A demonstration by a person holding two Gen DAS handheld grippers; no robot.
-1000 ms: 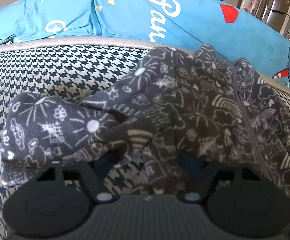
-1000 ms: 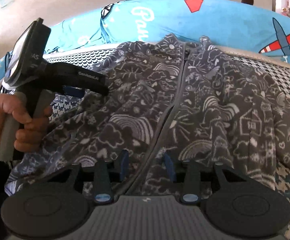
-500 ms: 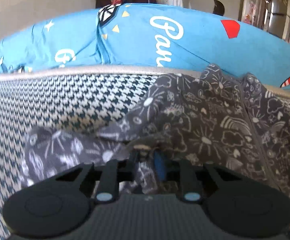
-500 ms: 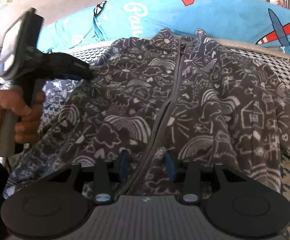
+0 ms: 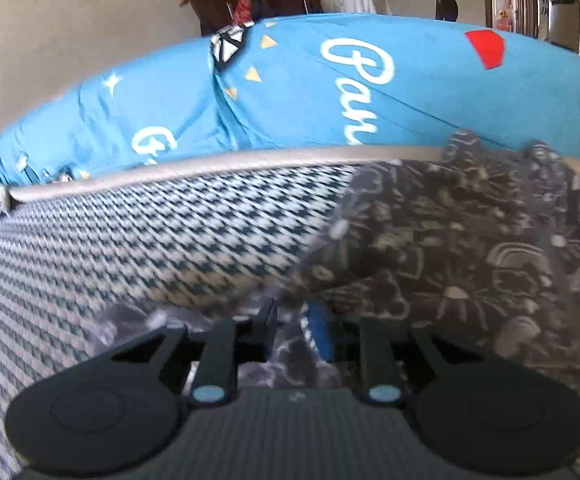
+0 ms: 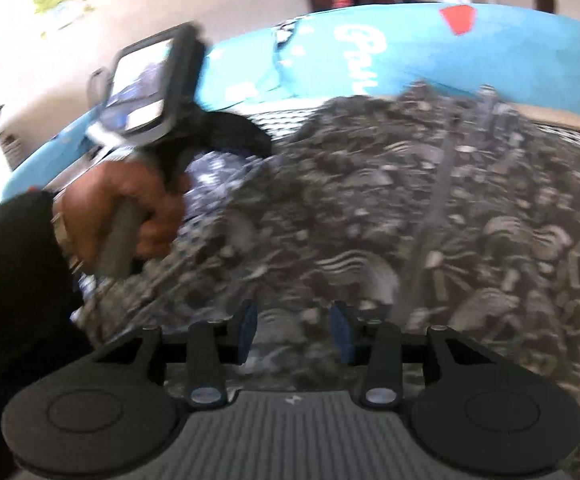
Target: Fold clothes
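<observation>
The left gripper (image 5: 295, 330) pinches the sleeve (image 5: 226, 322) between its tips; the right gripper (image 6: 293, 330) gapes over the jacket (image 6: 429, 220); carry the sleeve rightward, flat.

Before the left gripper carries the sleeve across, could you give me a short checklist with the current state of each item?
1. Left gripper closed on the sleeve: ok, fingers close together with fabric between them.
2. Right gripper holding the jacket hem: not ok, jaws open with fabric lying between the pads.
3. Zipper closed: ok along the part in view; its lower end is blurred.
4. Jacket lying flat on the houndstooth cushion: cannot tell, both views are blurred.
5. Jacket clear of the blue cover: not ok, the collar reaches it.
</observation>
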